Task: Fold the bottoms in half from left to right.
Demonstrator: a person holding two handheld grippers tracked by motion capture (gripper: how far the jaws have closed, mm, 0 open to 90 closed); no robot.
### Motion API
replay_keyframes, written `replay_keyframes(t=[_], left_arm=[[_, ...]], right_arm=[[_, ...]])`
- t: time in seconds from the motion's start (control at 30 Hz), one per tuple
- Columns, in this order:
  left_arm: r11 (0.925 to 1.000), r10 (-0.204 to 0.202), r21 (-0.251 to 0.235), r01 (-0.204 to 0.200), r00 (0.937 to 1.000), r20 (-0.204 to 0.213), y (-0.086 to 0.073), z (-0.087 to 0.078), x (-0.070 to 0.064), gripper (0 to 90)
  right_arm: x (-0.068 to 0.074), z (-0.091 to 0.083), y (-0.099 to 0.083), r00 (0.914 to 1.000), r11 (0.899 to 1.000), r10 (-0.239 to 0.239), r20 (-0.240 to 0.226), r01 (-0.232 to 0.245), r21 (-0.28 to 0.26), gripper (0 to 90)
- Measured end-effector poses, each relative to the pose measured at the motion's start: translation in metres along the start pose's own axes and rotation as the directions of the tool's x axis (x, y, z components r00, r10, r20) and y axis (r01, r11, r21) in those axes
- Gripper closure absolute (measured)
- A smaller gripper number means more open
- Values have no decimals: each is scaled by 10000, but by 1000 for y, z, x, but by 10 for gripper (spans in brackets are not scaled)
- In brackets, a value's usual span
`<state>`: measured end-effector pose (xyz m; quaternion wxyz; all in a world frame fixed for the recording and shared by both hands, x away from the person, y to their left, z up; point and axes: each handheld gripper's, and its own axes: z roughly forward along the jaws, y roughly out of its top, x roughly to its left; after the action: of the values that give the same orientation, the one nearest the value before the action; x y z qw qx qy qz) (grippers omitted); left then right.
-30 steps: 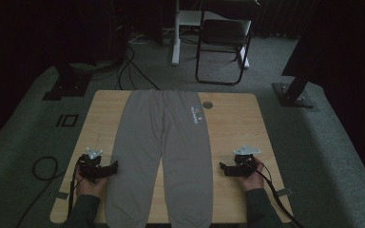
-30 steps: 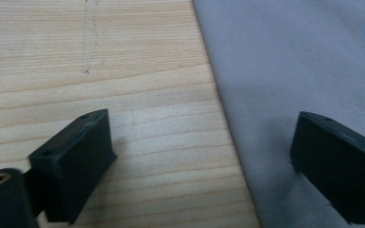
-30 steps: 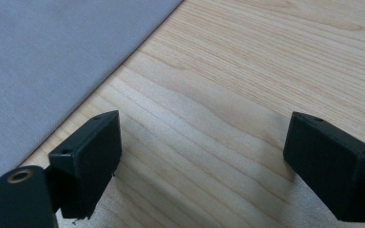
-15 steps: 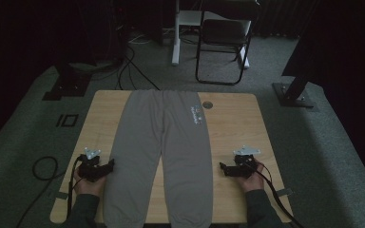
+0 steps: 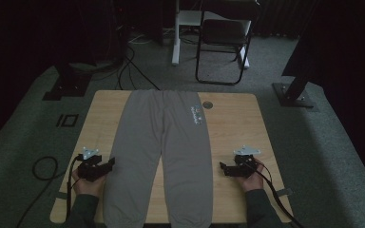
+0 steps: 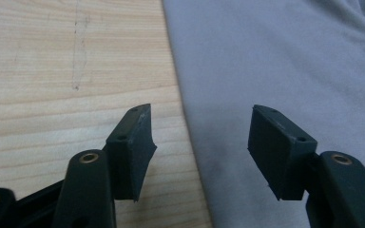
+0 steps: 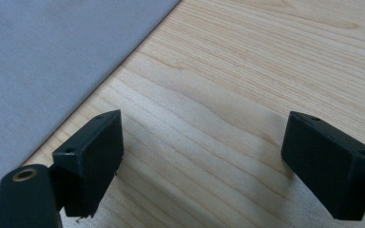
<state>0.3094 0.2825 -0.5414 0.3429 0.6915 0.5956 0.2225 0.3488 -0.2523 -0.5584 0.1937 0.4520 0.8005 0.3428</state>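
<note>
Grey cotton sweatpants [image 5: 164, 156] run lengthwise up frame centre; left tongs [image 5: 105, 167] straddle their edge, right tongs [image 5: 224, 169] lie apart on the tabletop [image 5: 240, 128], both wide open and empty.

Black claws [image 5: 108, 165], grey plates, dark green sleeves [image 5: 83, 209]

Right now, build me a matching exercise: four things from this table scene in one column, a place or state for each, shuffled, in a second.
Things:
1. grey sweatpants
2. left gripper
3. right gripper
4. black folding chair

Places or states:
A. on the floor beyond the light wooden table
B. open, over bare wood
C. spread flat, legs toward the person
D. open, at the trouser leg's outer edge

Pairs: 1-C, 2-D, 3-B, 4-A
</note>
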Motion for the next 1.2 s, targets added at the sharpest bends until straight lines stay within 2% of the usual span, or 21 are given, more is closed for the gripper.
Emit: replay_keyframes(t=[0.1, 0.3, 0.6, 0.73, 0.87, 1.07, 1.2], left_arm=[[9999, 106, 94, -106, 9999, -54, 1, 2, -2, 377], [9997, 36, 241, -37, 10000, 58, 2, 7, -3, 359], [9983, -69, 577, 71, 10000, -44, 6, 20, -6, 370], [9981, 39, 611, -36, 10000, -58, 8, 22, -8, 380], [9976, 140, 683, -123, 9996, -249, 11, 26, -12, 396], [9945, 730, 793, -686, 9959, -539, 17, 33, -19, 428], [9953, 633, 772, -588, 9963, -579, 19, 35, -19, 498]], right_arm=[[0, 0, 0, 10000, 10000, 2, 17, -2, -10, 140], [1, 0, 0, 10000, 10000, 3, 0, -3, -9, 141], [1, 0, 0, 10000, 10000, 16, 15, -16, -12, 141], [1, 0, 0, 10000, 10000, 14, 16, -14, -13, 141], [1, 0, 0, 10000, 10000, 12, 14, -12, -13, 141], [1, 0, 0, 10000, 10000, 12, 15, -12, -13, 141], [1, 0, 0, 10000, 10000, 13, 14, -13, -13, 141]])
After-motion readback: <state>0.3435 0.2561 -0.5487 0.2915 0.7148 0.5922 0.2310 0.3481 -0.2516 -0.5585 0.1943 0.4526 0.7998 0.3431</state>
